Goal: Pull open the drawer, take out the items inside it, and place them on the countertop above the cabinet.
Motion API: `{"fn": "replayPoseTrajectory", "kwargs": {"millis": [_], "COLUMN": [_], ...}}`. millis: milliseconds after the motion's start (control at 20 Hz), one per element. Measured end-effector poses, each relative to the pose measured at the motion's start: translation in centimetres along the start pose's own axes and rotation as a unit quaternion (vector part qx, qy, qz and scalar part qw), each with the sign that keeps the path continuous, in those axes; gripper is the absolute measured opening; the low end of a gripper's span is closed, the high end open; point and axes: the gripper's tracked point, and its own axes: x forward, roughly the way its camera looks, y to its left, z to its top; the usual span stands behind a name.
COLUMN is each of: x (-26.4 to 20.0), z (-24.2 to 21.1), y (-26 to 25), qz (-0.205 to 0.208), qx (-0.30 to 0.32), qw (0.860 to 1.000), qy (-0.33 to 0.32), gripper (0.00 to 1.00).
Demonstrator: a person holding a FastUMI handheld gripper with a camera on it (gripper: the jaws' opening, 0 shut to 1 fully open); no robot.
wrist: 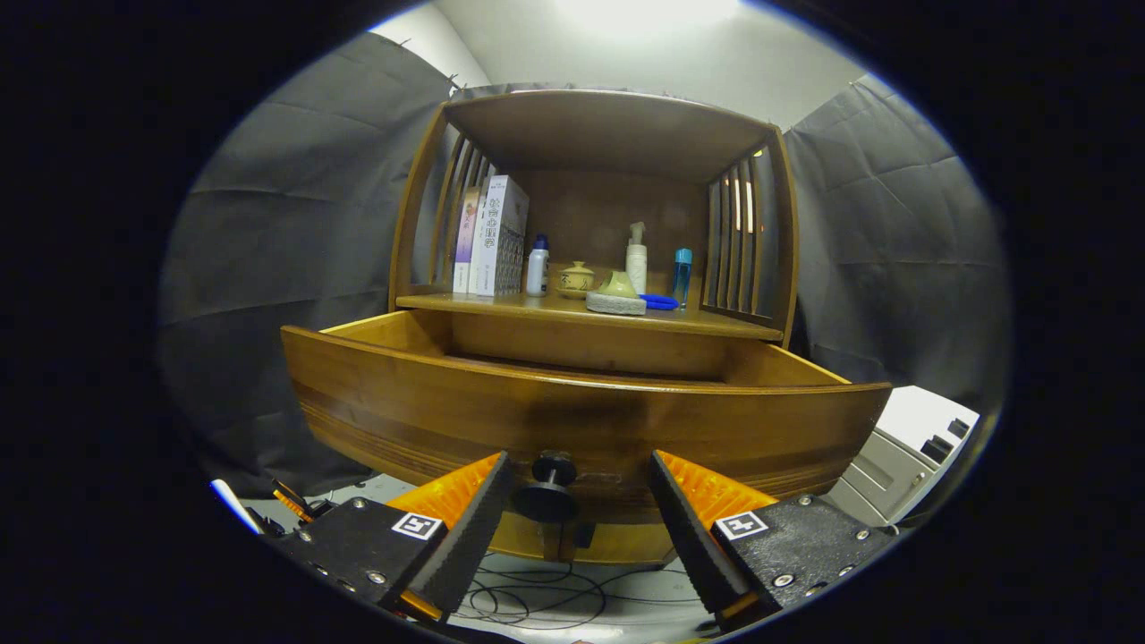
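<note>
Drawer already pulled out toward the gripper, its round knob sitting between the fingers, nearer the left one. Fingers apart, touching nothing. Drawer interior up and beyond the front panel, contents hidden behind it. Probably needs a lift over the panel. Countertop above and behind, holding bottles.

The drawer stands pulled out, its top open for reaching in from above. Its knob sits between the gripper's parted jaws, untouched. Books, bottles and a jar crowd the countertop, leaving its front edge bare.
</note>
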Motion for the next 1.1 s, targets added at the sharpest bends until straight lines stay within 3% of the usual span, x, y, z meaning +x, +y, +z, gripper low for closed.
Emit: {"fn": "replayPoseTrajectory", "kwargs": {"millis": [600, 1100], "x": [2.0, 4.1], "z": [0.4, 1.0], "y": [-0.9, -1.3], "qz": [-0.023, -0.017], "qx": [-0.002, -0.002], "qw": [1.0, 1.0], "qy": [-0.006, -0.014], "gripper": [0.95, 0.95]}}
